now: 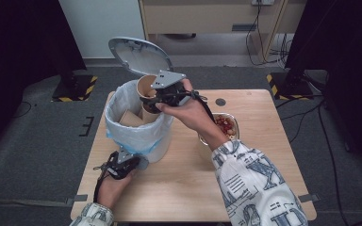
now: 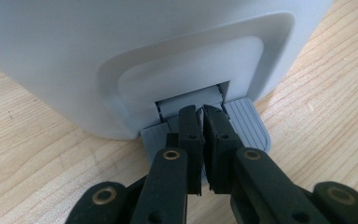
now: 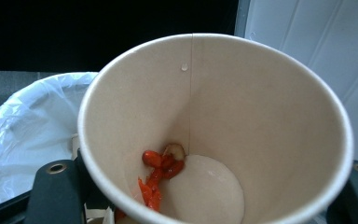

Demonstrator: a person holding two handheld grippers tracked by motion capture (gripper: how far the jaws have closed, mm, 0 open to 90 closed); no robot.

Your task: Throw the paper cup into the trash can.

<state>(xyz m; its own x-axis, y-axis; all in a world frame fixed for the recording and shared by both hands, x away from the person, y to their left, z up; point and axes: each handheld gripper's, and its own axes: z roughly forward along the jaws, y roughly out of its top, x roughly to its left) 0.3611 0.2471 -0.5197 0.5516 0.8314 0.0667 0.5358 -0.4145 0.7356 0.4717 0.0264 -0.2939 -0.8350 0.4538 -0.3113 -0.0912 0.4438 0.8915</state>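
Observation:
A white pedal bin (image 1: 156,141) with a plastic liner stands on the wooden table, its lid (image 1: 139,55) raised. At the bin's base, my left gripper (image 1: 133,162) is shut, its tips (image 2: 201,113) resting on the grey ribbed pedal (image 2: 248,125). Over the bin's mouth, my right gripper (image 1: 162,96) is shut on a tilted brown paper cup (image 1: 145,86). Inside the paper cup (image 3: 214,116), red food scraps (image 3: 161,163) cling near the bottom. The right gripper (image 3: 209,196) has one jaw on each side of the cup.
Brown paper waste (image 1: 131,117) and another cup (image 1: 150,114) lie inside the bin. A clear bowl (image 1: 234,123) of red food sits on the table to the right of the bin. Bare wood shows at the table's (image 1: 259,155) front and right.

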